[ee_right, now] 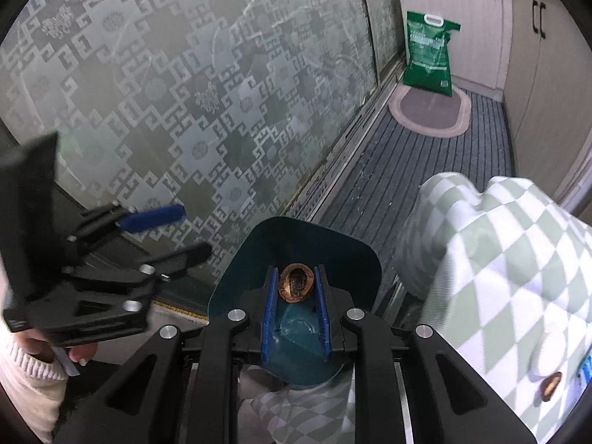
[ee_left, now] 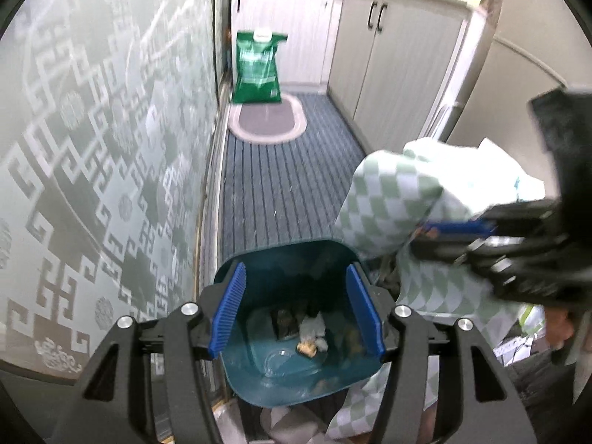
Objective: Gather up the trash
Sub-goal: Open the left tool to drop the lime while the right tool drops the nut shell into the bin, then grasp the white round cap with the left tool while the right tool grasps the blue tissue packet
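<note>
Both pairs of jaws are showing blue pads: the left gripper (ee_left: 296,310) is standing apart with nothing between its pads, while the right gripper (ee_right: 296,288) is standing narrow and pinching one brown walnut shell (ee_right: 296,285) at its tips. One teal bin (ee_left: 259,381) is sitting on the floor, and everything else is placed around it. The shell is hanging right above the bin's open mouth, its hollow face turning toward the camera and its long axis running roughly up and down between the pads. Inside the bin, several scraps (ee_left: 310,336) are lying on the bottom: a dark wrapper, a crumpled white piece and a small yellowish bit; how many more are in there is hard to tell. The left gripper is hovering directly above the bin, pointing down into it. One green-and-white checked cloth (ee_right: 499,259) is draping just beside the bin, on its cabinet side, and a second brown shell piece (ee_right: 551,383) is lying on it. Beyond the bin, one oval mat (ee_left: 266,118) is lying on the striped floor, with one green bag (ee_left: 257,66) standing upright at its far end. A patterned glass panel (ee_right: 177,92) is running along the bin's other side.
</note>
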`<state>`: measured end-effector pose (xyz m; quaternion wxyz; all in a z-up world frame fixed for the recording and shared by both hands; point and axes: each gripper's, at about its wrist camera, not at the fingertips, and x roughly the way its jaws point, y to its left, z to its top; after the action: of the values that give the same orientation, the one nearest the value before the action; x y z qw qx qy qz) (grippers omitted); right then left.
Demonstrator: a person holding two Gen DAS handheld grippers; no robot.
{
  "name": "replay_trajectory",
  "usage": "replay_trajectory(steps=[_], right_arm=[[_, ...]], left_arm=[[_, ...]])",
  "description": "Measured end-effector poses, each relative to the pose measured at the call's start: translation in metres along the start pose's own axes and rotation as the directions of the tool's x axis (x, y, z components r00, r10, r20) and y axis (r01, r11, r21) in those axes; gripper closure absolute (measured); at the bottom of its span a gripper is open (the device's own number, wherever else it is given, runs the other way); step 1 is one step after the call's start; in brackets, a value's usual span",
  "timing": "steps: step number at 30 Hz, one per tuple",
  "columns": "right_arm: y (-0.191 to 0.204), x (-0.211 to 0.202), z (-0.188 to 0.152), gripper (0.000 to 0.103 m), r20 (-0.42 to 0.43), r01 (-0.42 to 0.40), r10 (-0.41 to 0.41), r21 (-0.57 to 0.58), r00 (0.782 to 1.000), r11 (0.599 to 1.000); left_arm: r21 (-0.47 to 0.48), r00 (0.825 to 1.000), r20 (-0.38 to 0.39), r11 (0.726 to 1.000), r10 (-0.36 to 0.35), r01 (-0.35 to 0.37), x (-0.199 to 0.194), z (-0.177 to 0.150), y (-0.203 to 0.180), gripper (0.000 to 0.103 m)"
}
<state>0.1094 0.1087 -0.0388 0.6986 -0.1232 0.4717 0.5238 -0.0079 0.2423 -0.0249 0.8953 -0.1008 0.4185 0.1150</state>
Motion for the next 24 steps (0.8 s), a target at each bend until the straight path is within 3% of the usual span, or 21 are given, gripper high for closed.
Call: replay_trajectory(steps=[10, 13, 15, 24], right_arm=[[0.007, 0.025, -0.001, 0.082, -0.059, -0.023, 0.023, -0.003, 0.998, 1.0], [0.008, 0.028, -0.002, 0.066, -0.074, -0.031, 0.031, -0.001, 0.997, 1.0], [0.009, 0.029, -0.003, 0.066, -0.071, -0.027, 0.026, -0.006, 0.997, 1.0], [-0.006, -0.006, 0.003, 0.057, 0.058, -0.027, 0.025, 0.038, 0.998, 0.999]], left_arm=[[-0.006, 0.989, 0.141, 0.999, -0.044, 0.045, -0.032, 0.009, -0.002, 0.04], [-0.007, 0.983, 0.178, 0.999, -0.049, 0.051, -0.04, 0.01, -0.003, 0.039], [-0.007, 0.977, 0.207, 0.999, -0.047, 0.049, -0.047, 0.011, -0.004, 0.039], [0.0, 0.944, 0.315, 0.994, -0.1, 0.106, -0.071, 0.019, -0.016, 0.03]])
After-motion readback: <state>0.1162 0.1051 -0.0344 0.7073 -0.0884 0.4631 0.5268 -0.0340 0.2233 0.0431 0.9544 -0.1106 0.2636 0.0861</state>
